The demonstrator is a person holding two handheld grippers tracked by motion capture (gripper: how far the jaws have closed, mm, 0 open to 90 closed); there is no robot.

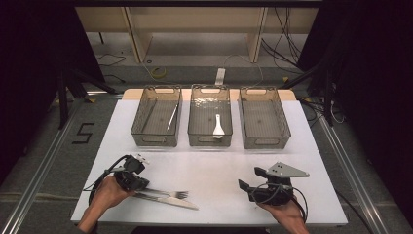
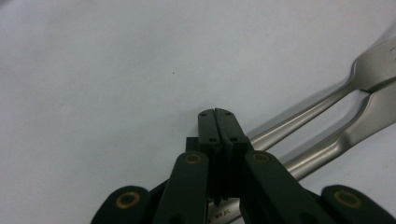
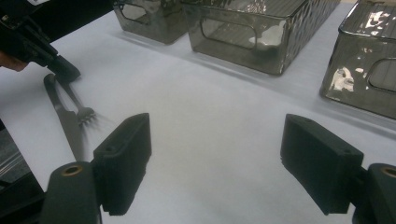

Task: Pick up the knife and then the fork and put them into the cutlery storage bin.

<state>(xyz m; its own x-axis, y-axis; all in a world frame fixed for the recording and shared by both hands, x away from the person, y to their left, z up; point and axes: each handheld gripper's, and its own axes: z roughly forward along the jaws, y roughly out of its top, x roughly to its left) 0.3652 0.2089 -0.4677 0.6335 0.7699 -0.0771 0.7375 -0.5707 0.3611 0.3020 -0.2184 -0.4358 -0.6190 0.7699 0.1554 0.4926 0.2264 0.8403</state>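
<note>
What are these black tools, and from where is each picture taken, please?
A person sits at a white table with a hand-held gripper in each hand. One camera looks down from above; one rides on each gripper, looking along its jaws. The left gripper is shut, its tips over the handles of a fork and knife, gripping neither. The right gripper is open and empty. Behind stand three clear bins; the middle bin holds a white spoon.

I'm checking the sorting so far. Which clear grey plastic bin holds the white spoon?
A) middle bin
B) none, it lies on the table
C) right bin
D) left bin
A: the high view shows the white spoon lying inside the middle clear grey plastic bin of the three.
</note>
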